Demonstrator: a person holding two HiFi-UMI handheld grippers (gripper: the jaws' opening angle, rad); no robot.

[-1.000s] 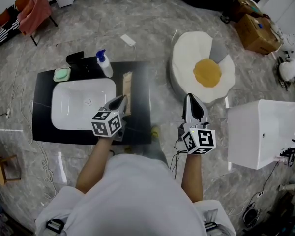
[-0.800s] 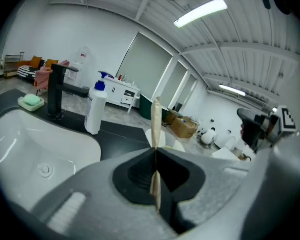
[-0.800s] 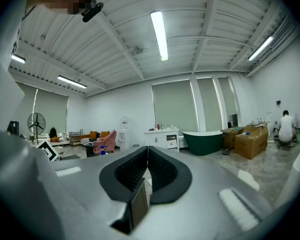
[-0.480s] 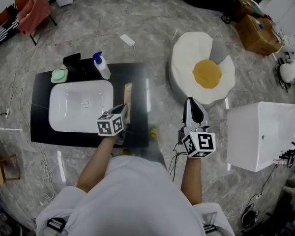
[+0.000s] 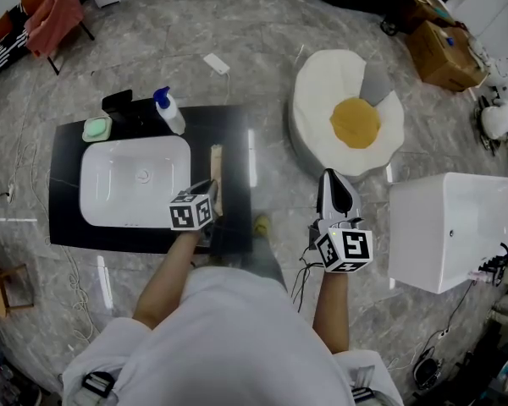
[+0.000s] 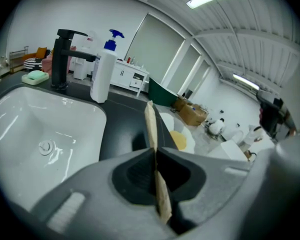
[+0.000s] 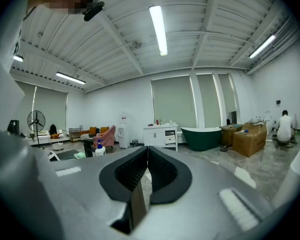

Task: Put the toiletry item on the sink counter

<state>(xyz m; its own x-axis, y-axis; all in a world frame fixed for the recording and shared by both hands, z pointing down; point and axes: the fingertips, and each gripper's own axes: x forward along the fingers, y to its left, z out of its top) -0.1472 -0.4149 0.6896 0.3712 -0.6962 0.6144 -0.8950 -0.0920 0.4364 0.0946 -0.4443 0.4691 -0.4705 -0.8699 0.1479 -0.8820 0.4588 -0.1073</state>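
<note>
Tan flat strip (image 6: 151, 127), centre frame: probably light, thin, bendy; grip flat faces mid-length. Left gripper (image 6: 156, 149) pinches it over the black counter (image 6: 125, 119), jaws just easing apart. Right gripper (image 7: 146, 148) closed, empty.

The desk (image 5: 65, 184) is black and shiny. It stands on a gray stone floor (image 5: 262, 49). A white sink (image 5: 110, 197) is set into its left part. Behind the sink, along the far edge, three things stand in a row. A green soap (image 5: 96, 128) is on the left, a black tap (image 5: 118, 102) is in the middle, and a white bottle (image 5: 169, 113) with a blue pump is on the right. Just right of the sink, a thin tan packet (image 5: 216, 163) is over the bare black top, turned up on its edge. I cannot tell if it touches the desk.
</note>
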